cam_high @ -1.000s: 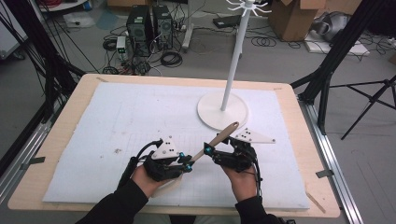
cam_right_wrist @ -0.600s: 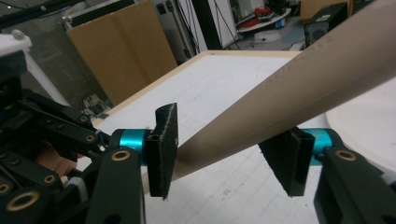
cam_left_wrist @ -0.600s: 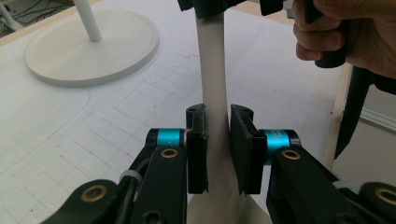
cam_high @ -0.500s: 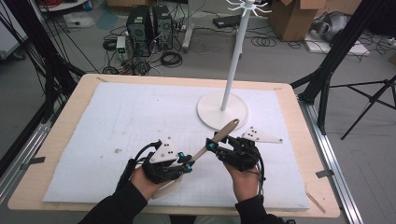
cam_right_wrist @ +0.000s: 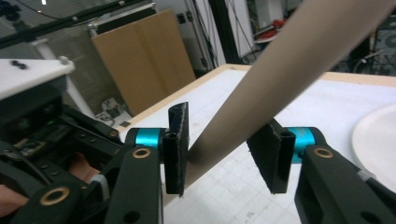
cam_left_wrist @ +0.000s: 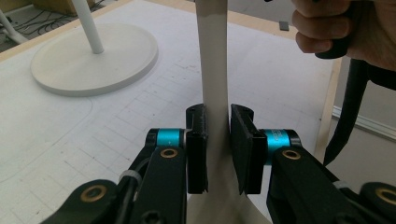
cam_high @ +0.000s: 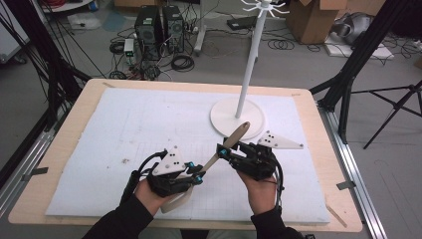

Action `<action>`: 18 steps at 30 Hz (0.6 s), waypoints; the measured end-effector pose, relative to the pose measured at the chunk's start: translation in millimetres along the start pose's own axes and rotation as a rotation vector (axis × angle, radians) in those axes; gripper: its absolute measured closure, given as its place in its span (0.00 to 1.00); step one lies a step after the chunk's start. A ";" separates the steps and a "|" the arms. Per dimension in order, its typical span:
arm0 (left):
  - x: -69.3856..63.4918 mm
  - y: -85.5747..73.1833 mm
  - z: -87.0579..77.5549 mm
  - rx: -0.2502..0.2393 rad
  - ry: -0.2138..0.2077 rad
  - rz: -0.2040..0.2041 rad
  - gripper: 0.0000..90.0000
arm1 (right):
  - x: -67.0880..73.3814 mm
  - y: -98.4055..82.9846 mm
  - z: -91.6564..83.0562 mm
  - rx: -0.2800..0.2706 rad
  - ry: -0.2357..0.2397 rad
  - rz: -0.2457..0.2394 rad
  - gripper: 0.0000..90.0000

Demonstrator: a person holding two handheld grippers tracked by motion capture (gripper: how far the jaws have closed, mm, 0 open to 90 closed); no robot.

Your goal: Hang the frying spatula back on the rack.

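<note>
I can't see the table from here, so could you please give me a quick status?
Left tongs shut on wooden spatula. Right tongs closing around its handle, one pad touching, not clamped. White stand just beyond.

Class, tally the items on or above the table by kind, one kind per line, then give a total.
Grippers: 2 (left gripper, right gripper)
Wooden utensil: 1
White stand: 1
Total: 4

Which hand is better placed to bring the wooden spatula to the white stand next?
Right, probably: the right tongs lie nearer the stand and have just been closing around the spatula. The left tongs clamp its lower handle.
</note>
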State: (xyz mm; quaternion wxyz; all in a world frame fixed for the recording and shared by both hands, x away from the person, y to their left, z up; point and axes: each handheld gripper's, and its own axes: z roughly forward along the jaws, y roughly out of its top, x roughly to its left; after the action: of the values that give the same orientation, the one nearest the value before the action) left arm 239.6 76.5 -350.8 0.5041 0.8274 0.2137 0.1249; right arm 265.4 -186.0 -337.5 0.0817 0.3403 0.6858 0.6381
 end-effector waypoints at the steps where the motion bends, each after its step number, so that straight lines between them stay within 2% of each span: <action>1: 0.3 0.2 -0.1 -0.001 -0.001 0.003 0.85 | 0.7 1.1 0.0 -0.003 0.003 -0.008 0.68; 6: 0.7 0.5 -1.6 -0.013 -0.014 -0.001 0.85 | 6.2 6.6 0.2 -0.005 0.035 -0.023 0.71; 14: 0.6 1.1 -6.3 -0.046 -0.042 -0.004 0.85 | 22.9 20.1 0.7 0.008 0.074 -0.084 0.75; 18: 2.4 0.7 -7.4 -0.052 -0.070 -0.013 0.84 | 32.6 25.2 2.3 0.023 0.107 -0.146 0.77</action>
State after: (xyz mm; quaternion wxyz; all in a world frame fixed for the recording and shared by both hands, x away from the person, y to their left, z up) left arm 238.8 83.1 -346.8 0.5333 0.8166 0.1978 0.0980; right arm 251.2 -166.7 -303.9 0.0873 0.2557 0.7194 0.6399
